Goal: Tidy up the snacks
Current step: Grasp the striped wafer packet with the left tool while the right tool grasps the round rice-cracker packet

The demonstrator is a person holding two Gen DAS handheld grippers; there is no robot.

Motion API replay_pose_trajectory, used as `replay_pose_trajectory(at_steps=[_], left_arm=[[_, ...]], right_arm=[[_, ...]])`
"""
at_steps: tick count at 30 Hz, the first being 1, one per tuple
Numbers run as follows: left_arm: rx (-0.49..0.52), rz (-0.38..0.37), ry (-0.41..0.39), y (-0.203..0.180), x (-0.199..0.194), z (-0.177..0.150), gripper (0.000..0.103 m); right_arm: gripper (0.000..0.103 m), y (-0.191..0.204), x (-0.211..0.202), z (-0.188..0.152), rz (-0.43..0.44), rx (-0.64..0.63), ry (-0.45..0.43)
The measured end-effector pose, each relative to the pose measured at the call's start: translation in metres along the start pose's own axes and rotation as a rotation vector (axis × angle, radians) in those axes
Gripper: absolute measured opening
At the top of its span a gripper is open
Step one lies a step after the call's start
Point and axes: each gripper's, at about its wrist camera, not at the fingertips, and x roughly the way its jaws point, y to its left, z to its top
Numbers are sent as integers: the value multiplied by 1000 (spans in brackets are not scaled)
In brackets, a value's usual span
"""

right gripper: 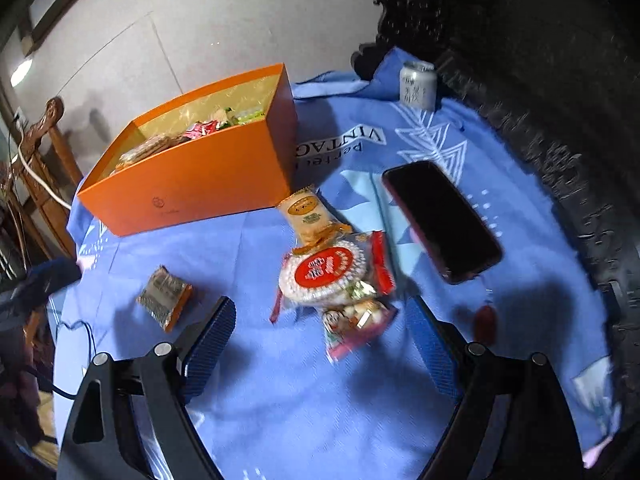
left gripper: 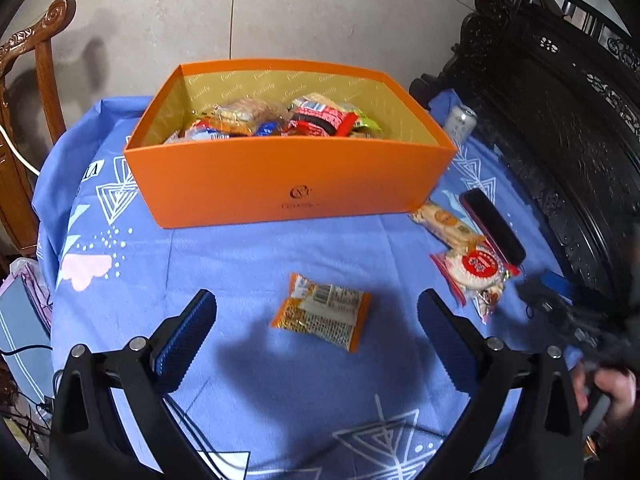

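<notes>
The flat orange foil snack packet with a white printed label (left gripper: 322, 311) is lying alone on the blue patterned cloth of the counter (left gripper: 248, 256), in the centre of the left wrist view, just ahead of the left gripper (left gripper: 316, 332) and squarely between the lines of its two blue-padded fingers. Its long axis is running from the upper left of that frame toward the lower right, so it is sitting slightly askew to the gap, and the jaws are standing wide apart and gripping nothing. In the right wrist view the same packet is showing at the left middle of the frame, well off to the side, so the left hand looks the nearer one for it. The right gripper (right gripper: 320, 332) is facing instead a round clear-wrapped rice cracker pack with a red label (right gripper: 325, 276), which is lying just above the gap and overlapping a smaller red-and-white pouch (right gripper: 354, 326) that reaches between the finger lines; these jaws are also released, nothing pressed. Beyond, in the upper half of both frames, the open orange cardboard box (left gripper: 280, 184) is already holding many wrapped snacks.
</notes>
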Motion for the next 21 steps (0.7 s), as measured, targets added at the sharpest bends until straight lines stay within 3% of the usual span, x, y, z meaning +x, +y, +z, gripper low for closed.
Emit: replay_pose_trajectory(at_steps=[8, 11, 15, 21], left_arm=[[-9, 22, 22, 4, 2, 1, 99], [-16, 34, 34, 7, 6, 0, 99], [-29, 41, 61, 10, 14, 0, 99], [-18, 45, 75, 13, 22, -1, 99]], right_arm=[[94, -9, 78, 18, -42, 3, 123], [95, 3, 88, 19, -51, -70, 128], [95, 22, 100, 15, -143, -226, 121], [77, 29, 93, 10, -177, -303, 71]])
